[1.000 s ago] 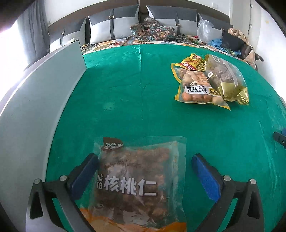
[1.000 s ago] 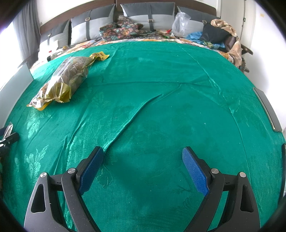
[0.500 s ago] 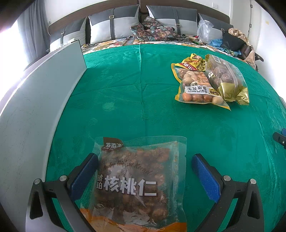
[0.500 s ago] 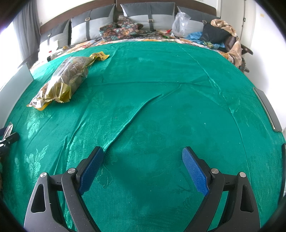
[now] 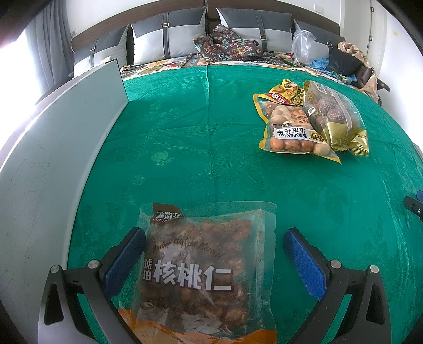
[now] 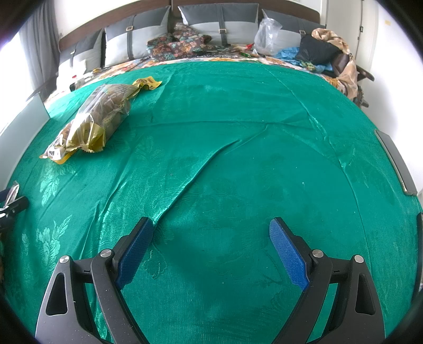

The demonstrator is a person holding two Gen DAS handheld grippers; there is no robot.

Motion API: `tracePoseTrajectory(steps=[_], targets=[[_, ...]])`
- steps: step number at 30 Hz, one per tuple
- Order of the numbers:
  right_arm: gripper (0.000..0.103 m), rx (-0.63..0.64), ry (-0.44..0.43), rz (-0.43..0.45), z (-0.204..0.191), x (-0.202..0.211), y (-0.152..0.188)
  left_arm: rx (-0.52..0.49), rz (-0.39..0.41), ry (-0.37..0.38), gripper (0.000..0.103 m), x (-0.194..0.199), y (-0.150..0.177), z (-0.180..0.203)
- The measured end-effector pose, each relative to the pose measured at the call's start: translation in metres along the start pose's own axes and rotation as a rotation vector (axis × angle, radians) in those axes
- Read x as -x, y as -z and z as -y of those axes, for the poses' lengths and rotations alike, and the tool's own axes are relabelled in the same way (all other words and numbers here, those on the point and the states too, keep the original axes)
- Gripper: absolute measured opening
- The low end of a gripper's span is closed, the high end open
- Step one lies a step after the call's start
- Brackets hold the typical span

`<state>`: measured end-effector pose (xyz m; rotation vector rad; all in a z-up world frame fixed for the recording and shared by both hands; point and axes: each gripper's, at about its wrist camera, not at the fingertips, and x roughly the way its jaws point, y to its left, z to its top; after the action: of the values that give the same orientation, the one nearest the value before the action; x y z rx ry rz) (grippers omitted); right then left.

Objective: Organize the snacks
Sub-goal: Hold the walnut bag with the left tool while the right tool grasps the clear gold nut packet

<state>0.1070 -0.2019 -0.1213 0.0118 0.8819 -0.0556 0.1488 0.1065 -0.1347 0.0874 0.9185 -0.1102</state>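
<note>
The walnut kernel bag (image 5: 201, 267) is lying flat on the green cloth (image 5: 185, 137), right between the fingers of my left gripper (image 5: 214, 254). My jaws there are standing wide apart, one blue pad on each side of the bag; the left pad (image 5: 124, 260) is sitting at the bag's edge, though I cannot tell whether it is touching, and the right pad (image 5: 304, 264) is standing clear of it. The bag's near end, with its orange band, is running out of the bottom of the left wrist view, so I am not seeing its full length.

Farther off to the right, the peanut bag (image 5: 288, 129) and the gold-trimmed bag (image 5: 335, 119) are lying side by side, the gold one overlapping the peanut bag's edge, with a small yellow packet (image 5: 286, 91) tucked partly under their far ends. From my right wrist view the gold-trimmed bag (image 6: 100, 116) is covering most of the peanut bag, and only a yellow corner is peeking out. A pale grey panel (image 5: 53, 158) is standing along the cloth's left edge.

My right gripper (image 6: 211, 246) is hovering low over bare cloth (image 6: 238, 132), jaws spread wide and holding nothing, pointing toward the grey pillows (image 6: 211, 21) at the far end. A dark piece of my other gripper is poking in at each view's edge, too cut off to read.
</note>
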Motion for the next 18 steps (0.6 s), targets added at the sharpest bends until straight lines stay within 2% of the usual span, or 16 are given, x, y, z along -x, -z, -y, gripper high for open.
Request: tracePoseTrajectory(steps=[18], targets=[[0.092, 0.000, 0.000, 0.000, -0.0002, -0.0002, 0.0000, 0.001, 0.000, -0.001, 0.103, 0.0010, 0.0010, 0.0001]])
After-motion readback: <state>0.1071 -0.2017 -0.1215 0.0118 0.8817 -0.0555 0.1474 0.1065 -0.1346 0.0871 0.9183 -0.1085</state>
